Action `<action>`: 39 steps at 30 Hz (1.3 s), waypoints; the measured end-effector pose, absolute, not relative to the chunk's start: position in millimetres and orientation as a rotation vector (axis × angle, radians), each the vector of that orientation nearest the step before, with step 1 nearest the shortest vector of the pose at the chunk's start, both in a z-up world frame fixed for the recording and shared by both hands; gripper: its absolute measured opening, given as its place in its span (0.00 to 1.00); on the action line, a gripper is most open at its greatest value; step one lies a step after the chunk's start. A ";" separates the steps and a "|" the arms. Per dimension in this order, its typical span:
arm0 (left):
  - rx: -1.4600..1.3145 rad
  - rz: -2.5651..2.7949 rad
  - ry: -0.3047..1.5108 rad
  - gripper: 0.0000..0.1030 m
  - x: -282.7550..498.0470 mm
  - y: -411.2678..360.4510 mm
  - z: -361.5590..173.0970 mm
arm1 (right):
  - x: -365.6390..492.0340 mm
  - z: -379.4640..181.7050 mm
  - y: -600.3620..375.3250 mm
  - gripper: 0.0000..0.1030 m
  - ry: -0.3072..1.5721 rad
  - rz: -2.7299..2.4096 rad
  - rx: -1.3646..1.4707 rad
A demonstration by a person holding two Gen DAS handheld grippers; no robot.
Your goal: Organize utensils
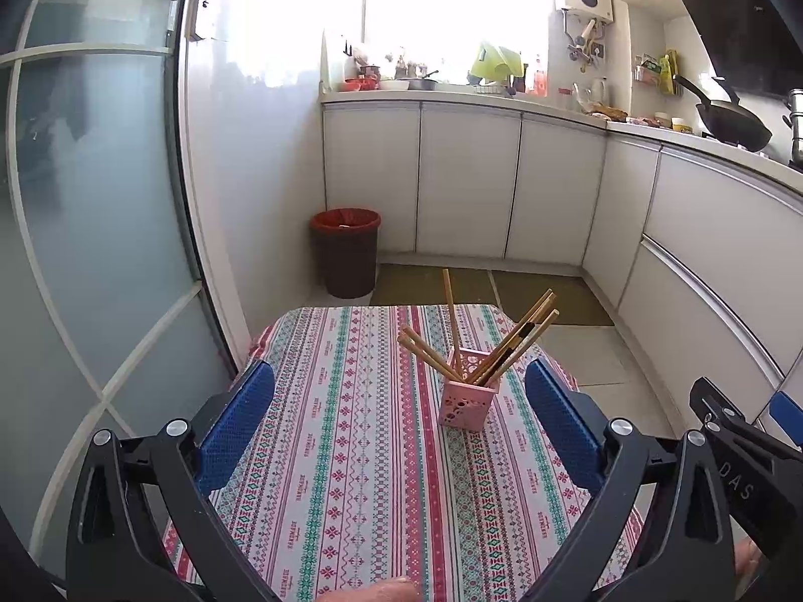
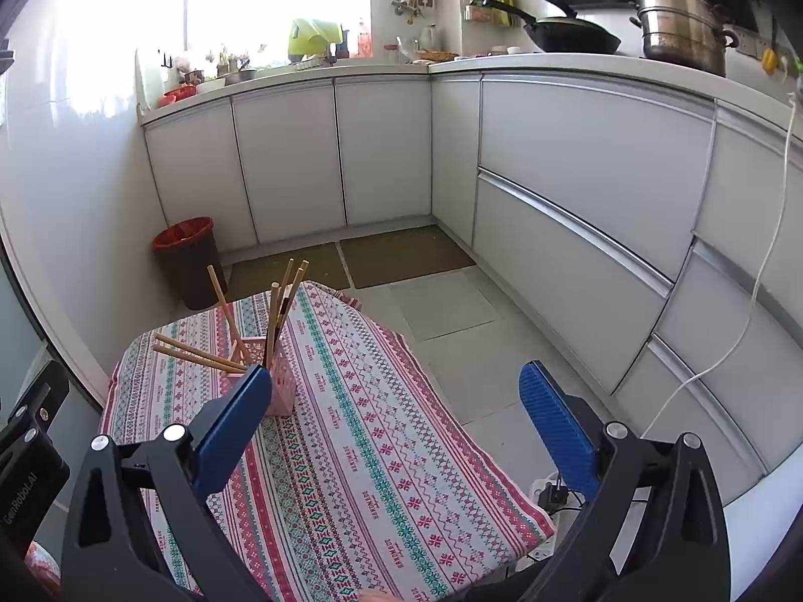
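Observation:
A pink perforated utensil holder stands on the patterned tablecloth and holds several wooden chopsticks that fan out to both sides. My left gripper is open and empty, its blue pads on either side of the holder and nearer to me than it. In the right wrist view the holder stands left of centre, partly hidden behind the left blue pad. My right gripper is open and empty above the cloth, to the right of the holder.
A brown bin with a red liner stands on the floor beyond the table. White kitchen cabinets run along the back and right. A wok and a steel pot sit on the counter. A power strip lies on the floor.

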State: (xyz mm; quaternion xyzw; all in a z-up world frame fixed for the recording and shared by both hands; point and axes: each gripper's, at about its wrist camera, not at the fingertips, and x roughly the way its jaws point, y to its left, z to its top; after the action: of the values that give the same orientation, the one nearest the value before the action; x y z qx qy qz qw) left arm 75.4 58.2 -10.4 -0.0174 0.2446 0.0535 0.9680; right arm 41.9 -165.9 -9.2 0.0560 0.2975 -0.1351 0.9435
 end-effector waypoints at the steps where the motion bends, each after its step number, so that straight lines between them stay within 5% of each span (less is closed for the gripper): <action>1: -0.033 0.107 0.495 0.93 75.6 57.8 -10.5 | 41.8 -9.6 -165.3 0.93 0.606 -0.275 0.115; 39: -0.033 0.106 0.521 0.93 80.7 59.8 -17.1 | 44.6 -13.0 -164.0 0.93 0.625 -0.264 0.114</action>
State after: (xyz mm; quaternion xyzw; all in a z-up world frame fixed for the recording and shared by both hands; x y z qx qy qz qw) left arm 80.7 59.8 -17.1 -0.0164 0.2572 0.0524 0.9648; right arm 44.6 -164.0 -13.0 0.0559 0.3063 -0.1293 0.9414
